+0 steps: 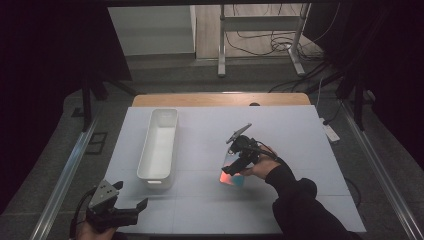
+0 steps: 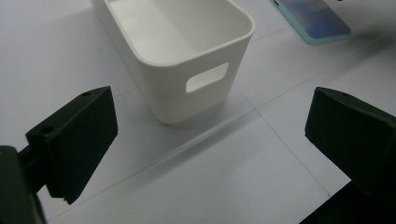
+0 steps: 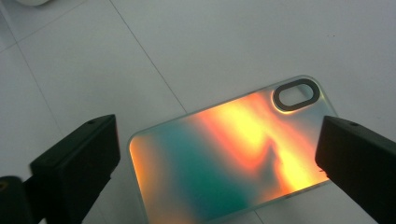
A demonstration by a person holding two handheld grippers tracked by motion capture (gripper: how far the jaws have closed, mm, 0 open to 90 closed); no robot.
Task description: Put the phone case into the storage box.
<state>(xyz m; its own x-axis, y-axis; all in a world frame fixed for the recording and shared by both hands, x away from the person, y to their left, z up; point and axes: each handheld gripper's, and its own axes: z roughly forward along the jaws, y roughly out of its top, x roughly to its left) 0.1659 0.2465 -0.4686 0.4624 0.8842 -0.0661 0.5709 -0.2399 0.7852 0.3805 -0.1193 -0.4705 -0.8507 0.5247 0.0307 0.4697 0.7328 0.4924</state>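
**Phone case waits between open jaws**

Phone case (image 3: 229, 154) is the thing to pick up. It lies flat on the white tabletop (image 1: 280, 130), well to the right of the white bin (image 1: 159, 147), as the high view shows it. The case shines orange and green, and it has a dark ring for a camera hole near one corner.

The right gripper (image 1: 234, 168) hangs right over the case. Its jaws stand wide apart, one on each side of the case, and the pads are not pressing on it. In the right gripper view, one jaw covers the edge of the case by the camera hole, while the other jaw is a little way off from the other end.

To do this step well, I think the gripper should go down until its jaws reach the tabletop, so they can catch the thin edges. The case is flat and smooth, so it may slip. It may help to center the gripper first, so both jaws meet the case together. Then close slowly and lift gently.

The left gripper (image 1: 131, 207) sits near the front end of the bin, close to the tabletop's near edge. Its jaws are wide apart too, with nothing in them. It can stay there.
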